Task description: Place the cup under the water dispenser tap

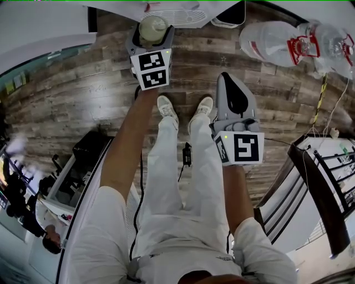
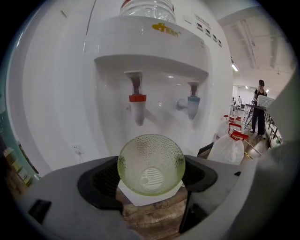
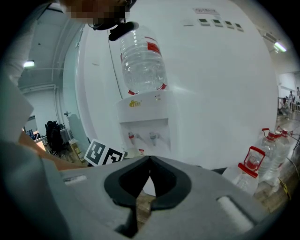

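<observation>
Plainly, pinched a pale green dimpled glass cup [image 2: 151, 164] by its sides between the jaws of the left gripper [image 1: 152, 34]. Held it in the air in front of the white water dispenser [image 2: 154, 56], lower than both taps and short of them. Lined it up, in the left gripper view, beneath the gap between the red tap [image 2: 137, 105] and the blue tap [image 2: 192, 104], somewhat nearer the red one. Stopped, in the head view, just beside the near edge of the white slotted drip tray [image 1: 178, 15], not over it.

Carried nothing in the right gripper [image 3: 149, 163]. Pressed its jaws together at the tips, with only a sliver of white and of floor showing through the black hollow behind them. Hung back from the dispenser, behind the left gripper and to its right, above the brown wood-plank floor [image 1: 83, 94].

Showed, in the right gripper view, an upturned clear water bottle [image 3: 142, 61] seated on top of the dispenser. Stood in white shoes [image 1: 166, 106] and white trousers, between the two grippers in the head view. Saw large spare water bottles with red handles [image 1: 288, 41] on the floor to the right of the dispenser, and, far off in the left gripper view, a standing person [image 2: 259, 105].
</observation>
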A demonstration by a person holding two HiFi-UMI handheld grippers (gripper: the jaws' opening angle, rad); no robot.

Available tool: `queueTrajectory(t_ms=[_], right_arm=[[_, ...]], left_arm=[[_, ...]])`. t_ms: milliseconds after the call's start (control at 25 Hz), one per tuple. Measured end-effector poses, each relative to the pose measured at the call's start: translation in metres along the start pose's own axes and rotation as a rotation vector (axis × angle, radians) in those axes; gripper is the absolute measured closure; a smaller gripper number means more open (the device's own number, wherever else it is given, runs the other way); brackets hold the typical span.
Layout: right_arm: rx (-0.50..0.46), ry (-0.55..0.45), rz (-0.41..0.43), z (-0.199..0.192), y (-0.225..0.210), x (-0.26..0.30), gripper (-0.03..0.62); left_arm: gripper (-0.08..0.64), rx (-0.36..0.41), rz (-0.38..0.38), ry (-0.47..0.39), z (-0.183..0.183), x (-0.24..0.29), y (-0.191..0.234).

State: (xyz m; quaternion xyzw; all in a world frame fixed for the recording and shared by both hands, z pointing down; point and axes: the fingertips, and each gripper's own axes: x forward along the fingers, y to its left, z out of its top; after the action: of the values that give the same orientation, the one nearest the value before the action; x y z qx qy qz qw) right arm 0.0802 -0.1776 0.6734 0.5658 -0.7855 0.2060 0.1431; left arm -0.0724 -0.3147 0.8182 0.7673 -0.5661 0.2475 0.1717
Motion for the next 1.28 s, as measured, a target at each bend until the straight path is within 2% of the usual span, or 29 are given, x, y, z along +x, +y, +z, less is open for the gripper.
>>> queueTrajectory(t_ms=[480,1000,1280], right_arm=[[-0.023,-0.001,0.008,0.002,0.000,0.013,0.594],[-0.011,0.013,-0.001,-0.003,-0.009,0.016,0.594],[-0.016,0.013,0.013,0.001,-0.006,0.016,0.594]], left_arm=[[0.183,0.080,-0.010,0.051,-0.022,0.042,0.014],[0.178,0.067,0.000,0.087,-0.028,0.065,0.018],[0.150,0.025,0.012,0.100,-0.025,0.068,0.024]])
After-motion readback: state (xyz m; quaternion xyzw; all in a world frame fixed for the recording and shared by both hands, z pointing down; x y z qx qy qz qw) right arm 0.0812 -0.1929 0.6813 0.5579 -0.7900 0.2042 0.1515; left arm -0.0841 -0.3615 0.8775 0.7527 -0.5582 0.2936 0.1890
